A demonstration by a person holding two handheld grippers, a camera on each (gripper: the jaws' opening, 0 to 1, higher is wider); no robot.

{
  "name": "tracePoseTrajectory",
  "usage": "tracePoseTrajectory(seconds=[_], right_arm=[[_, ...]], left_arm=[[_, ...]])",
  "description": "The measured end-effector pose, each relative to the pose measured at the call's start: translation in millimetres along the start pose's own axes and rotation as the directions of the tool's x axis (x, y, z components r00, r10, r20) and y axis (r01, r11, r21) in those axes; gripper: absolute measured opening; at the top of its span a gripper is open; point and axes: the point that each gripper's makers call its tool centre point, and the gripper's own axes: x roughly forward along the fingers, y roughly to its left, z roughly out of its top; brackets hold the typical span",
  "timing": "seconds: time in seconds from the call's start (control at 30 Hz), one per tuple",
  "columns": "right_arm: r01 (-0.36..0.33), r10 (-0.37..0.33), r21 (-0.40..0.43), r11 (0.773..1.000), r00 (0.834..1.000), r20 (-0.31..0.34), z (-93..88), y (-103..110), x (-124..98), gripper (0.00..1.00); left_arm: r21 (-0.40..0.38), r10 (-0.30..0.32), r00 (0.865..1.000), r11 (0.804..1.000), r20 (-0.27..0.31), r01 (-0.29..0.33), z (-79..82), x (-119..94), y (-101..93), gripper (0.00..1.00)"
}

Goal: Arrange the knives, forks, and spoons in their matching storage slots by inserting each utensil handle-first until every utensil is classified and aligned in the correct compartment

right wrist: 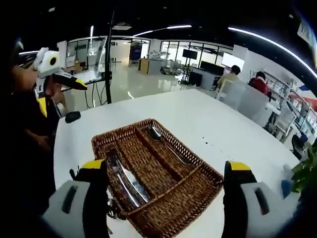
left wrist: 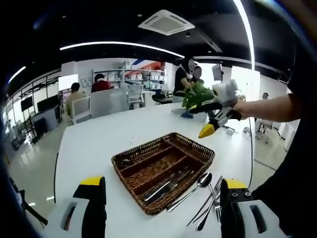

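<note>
Loose cutlery [left wrist: 205, 198] — beside wicker tray [left wrist: 130, 159].

You were working in an open-plan office. The white counter [left wrist: 124, 134] stood in a wide room with a dark ceiling, long curved strip lights [left wrist: 121, 45] and a ceiling air-conditioning cassette [left wrist: 167, 22]. People sat in white office chairs [left wrist: 81, 109] at desks behind it, and shelving [left wrist: 148, 79] lined the far wall. In your right gripper view, glass partitions [right wrist: 163, 52] and wall-mounted screens [right wrist: 189, 53] closed off the back, the floor [right wrist: 133, 82] shone glossy, and a potted plant [right wrist: 307, 173] sat at the counter's edge.
</note>
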Motion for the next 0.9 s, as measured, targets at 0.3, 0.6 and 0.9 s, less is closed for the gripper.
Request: tracePoseTrajectory(seconds=[0.3,0.6,0.9], right_arm=[[0.082,-0.083,0.048,0.995,0.996,0.013,-27.9,0.9,-51.2,0.99],[0.125,-0.129,0.109,0.986,0.991,0.035,-43.9,5.3,-100.0,0.99],[0.148,-0.156,0.136,0.980,0.986,0.051,-46.7,31.4,-128.4,0.99]], left_arm=[[0.025,0.004,1.000,1.000,0.002,-0.004,4.2,-3.3,-26.6,1.00],[-0.005,0.021,1.000,1.000,0.007,-0.021,-4.3,-6.6,-44.3,1.00],[0.002,0.028,1.000,1.000,0.007,-0.028,1.6,-11.8,-44.1,1.00]])
